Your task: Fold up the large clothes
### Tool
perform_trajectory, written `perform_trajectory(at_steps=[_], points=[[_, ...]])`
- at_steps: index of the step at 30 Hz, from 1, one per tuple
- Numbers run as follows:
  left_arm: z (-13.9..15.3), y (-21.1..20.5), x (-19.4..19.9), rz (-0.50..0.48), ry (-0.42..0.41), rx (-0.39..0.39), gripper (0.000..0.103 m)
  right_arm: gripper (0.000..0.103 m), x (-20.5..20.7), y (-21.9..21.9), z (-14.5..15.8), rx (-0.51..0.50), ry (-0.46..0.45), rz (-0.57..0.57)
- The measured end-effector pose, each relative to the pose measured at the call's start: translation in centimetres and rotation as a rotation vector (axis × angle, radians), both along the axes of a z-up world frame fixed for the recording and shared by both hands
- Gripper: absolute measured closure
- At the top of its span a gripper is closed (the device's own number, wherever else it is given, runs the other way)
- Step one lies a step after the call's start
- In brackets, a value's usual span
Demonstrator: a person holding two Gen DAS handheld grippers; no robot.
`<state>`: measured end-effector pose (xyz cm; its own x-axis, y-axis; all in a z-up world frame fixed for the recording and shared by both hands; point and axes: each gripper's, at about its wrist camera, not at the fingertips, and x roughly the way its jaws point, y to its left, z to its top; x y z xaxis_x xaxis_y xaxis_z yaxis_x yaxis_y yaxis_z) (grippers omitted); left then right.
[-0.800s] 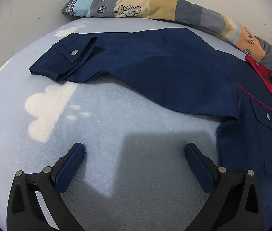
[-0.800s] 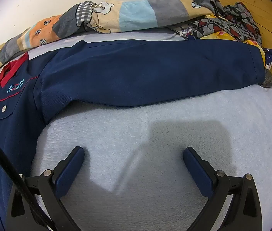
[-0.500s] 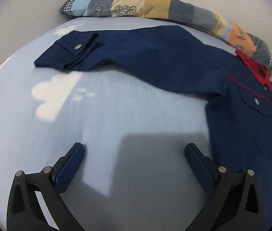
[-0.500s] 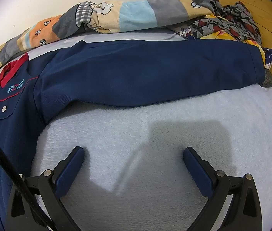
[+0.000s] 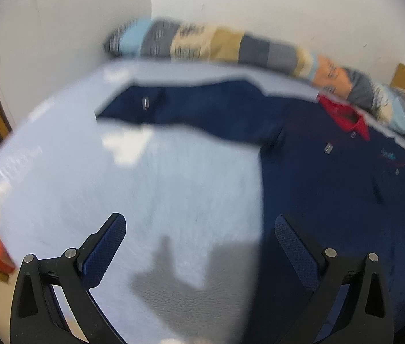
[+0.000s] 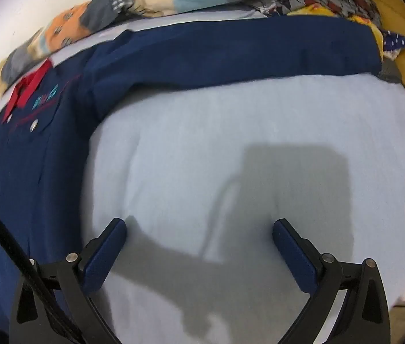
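While the left view was smeared by blur, a navy shirt (image 5: pixel 331 189) was seen spread flat on a pale blue bed (image 5: pixel 173 186). Its body was found at 3 o'clock in that view, and one sleeve (image 5: pixel 196 111) was stretched toward 11 o'clock, ending in a cuff (image 5: pixel 133 104) with a metal snap. A red collar (image 5: pixel 346 114) was shown at 2 o'clock, close to a patchwork quilt (image 5: pixel 231 46) that was bunched along the white wall (image 5: pixel 260 5) at 12 o'clock. The left gripper (image 5: pixel 201 229) was held above the bed with its fingers (image 5: pixel 105 252) spread wide and nothing pinched between them; the right-hand finger was seen over the shirt's side edge, though contact could not be judged.

From the right view, the shirt (image 6: pixel 30 172) was seen at 9 o'clock, with its collar (image 6: pixel 27 89) at 10 o'clock and the other sleeve (image 6: pixel 231 51) laid across the top toward 2 o'clock. The quilt (image 6: pixel 145 3) was placed beyond it at 12 o'clock, and a heap of patterned cloth (image 6: pixel 331 3) was piled at 1 o'clock against a wooden board (image 6: pixel 403 43). The right gripper (image 6: pixel 199 229) was held over bare bed (image 6: pixel 231 143) with fingers (image 6: pixel 103 253) spread wide and empty, well apart from the sleeve. A black cable (image 6: pixel 1 238) was seen at 8 o'clock.
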<state>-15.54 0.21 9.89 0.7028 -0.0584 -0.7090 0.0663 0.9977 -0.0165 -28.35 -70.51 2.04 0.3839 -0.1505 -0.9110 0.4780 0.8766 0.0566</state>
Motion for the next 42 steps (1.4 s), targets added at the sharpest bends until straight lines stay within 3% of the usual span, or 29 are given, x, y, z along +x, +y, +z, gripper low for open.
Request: perform_trajectory(at_steps=[3,9,12,16,18,20,25,27,33,42], points=[[5.1,-2.0,-1.7,-0.048,-0.11,0.002,0.0,0.0,-2.3,1.4,3.1,-0.021,-0.057,0.002],[13.2,-7.8,-4.1,-0.151,-0.259,-0.036,0.0,0.0,-6.5,7.8,15.5,-0.144,-0.334,0.08],[15.3,-11.1,-5.4,-0.177,-0.296,-0.046,0.0,0.0,-8.2,12.7,21.8,-0.243,-0.5,0.112],[15.9,-14.9,-7.6,-0.216,-0.324,-0.082,0.0,0.0,-11.5,18.1,26.2,-0.328,-0.72,0.097],[14.8,-16.5,-8.6,-0.207,-0.32,-0.099,0.0,0.0,-11.5,21.1,25.9,-0.269,-0.736,0.173],[13.1,-17.8,-9.3,-0.191,-0.311,-0.102,0.0,0.0,-9.6,23.2,24.8,-0.205,-0.682,0.22],[7.6,-19.2,-10.1,-0.174,-0.261,-0.058,0.0,0.0,-5.6,29.7,20.4,-0.278,-0.614,0.266],[6.0,-19.3,-10.2,-0.171,-0.254,-0.048,0.0,0.0,-4.9,31.4,18.1,-0.257,-0.591,0.301],[4.1,-19.1,-8.5,-0.147,-0.212,-0.06,0.0,0.0,-3.4,31.9,14.6,-0.179,-0.54,0.365],[3.2,-18.9,-7.5,-0.164,-0.16,-0.065,0.0,0.0,-2.8,31.8,13.8,-0.089,-0.522,0.372]])
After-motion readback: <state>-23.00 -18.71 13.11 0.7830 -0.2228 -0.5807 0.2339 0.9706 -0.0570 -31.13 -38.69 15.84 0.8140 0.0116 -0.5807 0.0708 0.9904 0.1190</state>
